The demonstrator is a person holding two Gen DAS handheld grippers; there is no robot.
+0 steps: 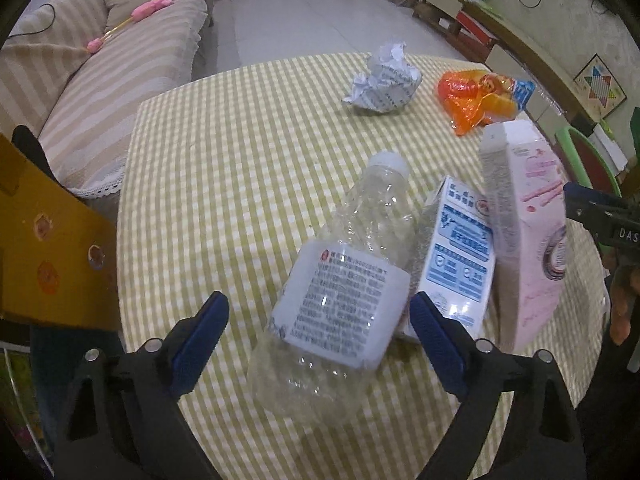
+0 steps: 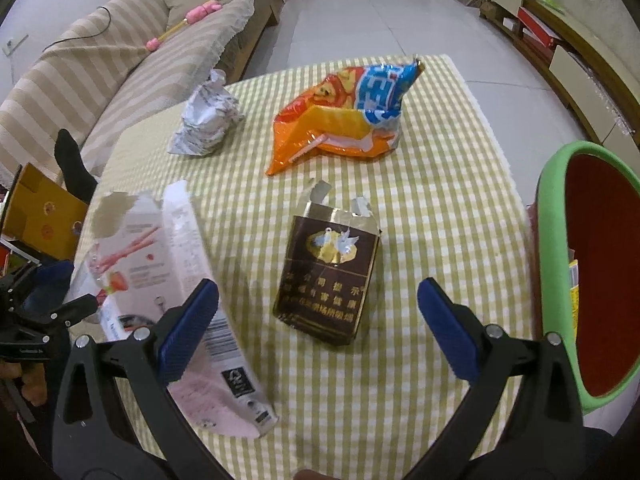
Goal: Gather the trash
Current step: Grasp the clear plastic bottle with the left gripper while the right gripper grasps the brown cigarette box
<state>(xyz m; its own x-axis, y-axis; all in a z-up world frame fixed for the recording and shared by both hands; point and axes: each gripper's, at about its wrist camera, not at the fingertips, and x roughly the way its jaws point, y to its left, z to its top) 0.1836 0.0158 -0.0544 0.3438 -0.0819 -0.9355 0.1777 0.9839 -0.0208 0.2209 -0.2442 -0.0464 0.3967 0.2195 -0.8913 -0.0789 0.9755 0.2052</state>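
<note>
Blue rubber pads are lining both tools, and both are standing with jaws wide and nothing between them touching. At the bottom of the left wrist view, the left gripper (image 1: 318,320) is bracketing the clear crumpled plastic bottle with a white printed label (image 1: 340,296), which is lying on its side with its cap pointing up the frame; the spread looks set to take the bottle across its labelled middle, the widest and stiffest part. Just right of it a small white-and-blue carton (image 1: 456,256) and a tall pink-and-white snack box (image 1: 524,240) are crowding together, so a clean close may need care.

In the right wrist view, the right gripper (image 2: 318,328) is opening toward the brown and gold cigarette pack with a torn top (image 2: 332,276), lying flat at centre frame on the yellow-and-white checked tablecloth (image 2: 440,220). Farther up, the orange and blue crinkled snack bag (image 2: 348,120) and the crumpled ball of printed white paper (image 2: 208,120) are waiting, well apart from both tools. At the left edge a yellow cardboard box (image 2: 40,212) is sitting off the table, possibly the bin for all this.
</note>
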